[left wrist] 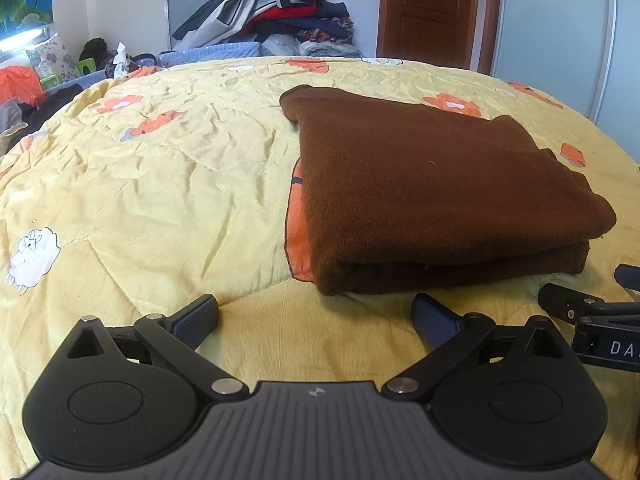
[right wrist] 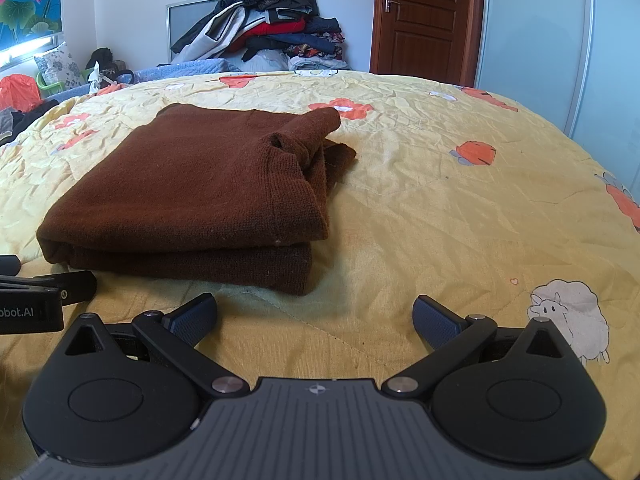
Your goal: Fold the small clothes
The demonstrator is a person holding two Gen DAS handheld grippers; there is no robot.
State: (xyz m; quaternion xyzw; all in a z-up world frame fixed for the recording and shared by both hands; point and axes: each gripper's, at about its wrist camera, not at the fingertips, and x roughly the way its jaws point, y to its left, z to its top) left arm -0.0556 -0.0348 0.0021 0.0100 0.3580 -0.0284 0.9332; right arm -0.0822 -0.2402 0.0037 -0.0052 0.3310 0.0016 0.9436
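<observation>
Bedroom interior: bed under a wrinkled yellow quilt printed with orange flowers and white sheep (right wrist: 440, 208); heaped pile of dark clothing (right wrist: 272, 28) against the white wall; brown panelled wooden door (right wrist: 424, 16); pale sliding wardrobe (right wrist: 540, 40); daylight from left.

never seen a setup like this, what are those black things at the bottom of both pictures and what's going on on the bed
Each black thing is a handheld two-finger gripper that a person carries, with a camera looking forward along its fingers. One picture comes from the left gripper, the other from the right gripper. Both are open and hold nothing. Ahead of them, a brown sweater lies folded on a yellow quilt printed with orange flowers and white sheep. Each camera also catches the edge of the other gripper at its side. Behind the bed are a pile of clothes and a wooden door.
</observation>
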